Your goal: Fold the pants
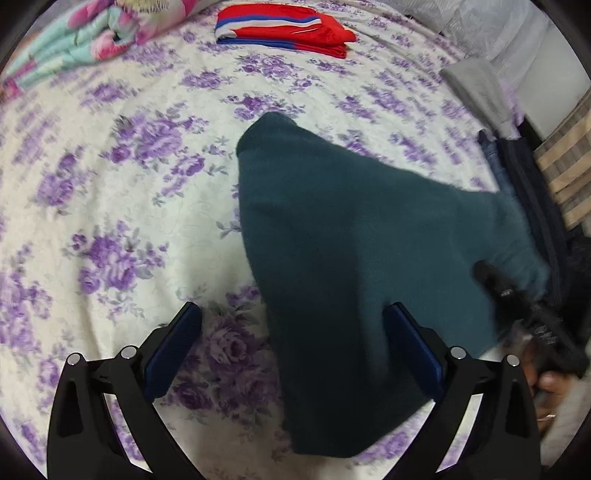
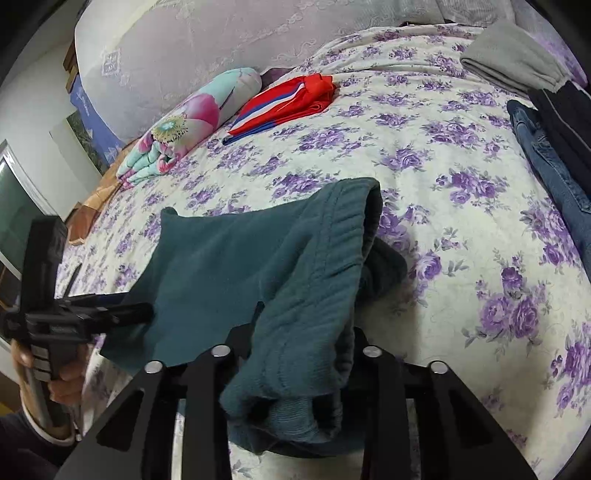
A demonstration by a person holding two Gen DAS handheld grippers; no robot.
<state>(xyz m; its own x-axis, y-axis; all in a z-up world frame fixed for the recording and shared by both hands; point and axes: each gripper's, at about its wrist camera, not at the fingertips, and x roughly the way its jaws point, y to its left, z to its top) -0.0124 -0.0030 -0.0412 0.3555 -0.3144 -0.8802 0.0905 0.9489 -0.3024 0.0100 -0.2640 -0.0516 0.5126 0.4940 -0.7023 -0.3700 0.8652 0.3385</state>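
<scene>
Teal pants (image 1: 351,240) lying on the bed (image 1: 110,177), over the purple-flowered cover, roughly doubled into a broad wedge. Ribbed waistband end (image 2: 314,266) bunched and lifted toward the right wrist camera, the rest spread flat.

Right tongs (image 2: 295,332) apparently clenched on that waistband bunch: fabric heaped between the two fingers, tips buried under it, so pad contact judged rather than plainly seen. Left tongs (image 1: 294,310) released, blue pads (image 1: 173,350) standing wide apart, one over bare cover, the other at the near edge of the pants, gripping nothing.

Thick fleecy knit by the look of it: soft, limp, light, not slippery, nothing to break. Likely to sag and drag wherever unsupported, and to hold a fold loosely rather than crease.

Best taken at firm edges: the elastic waistband on one side, a hem or folded corner on the other, pinching all layers together, then lifted evenly to keep the fold square.

Well apart: folded red striped garment (image 1: 284,29), jeans (image 2: 546,166).
</scene>
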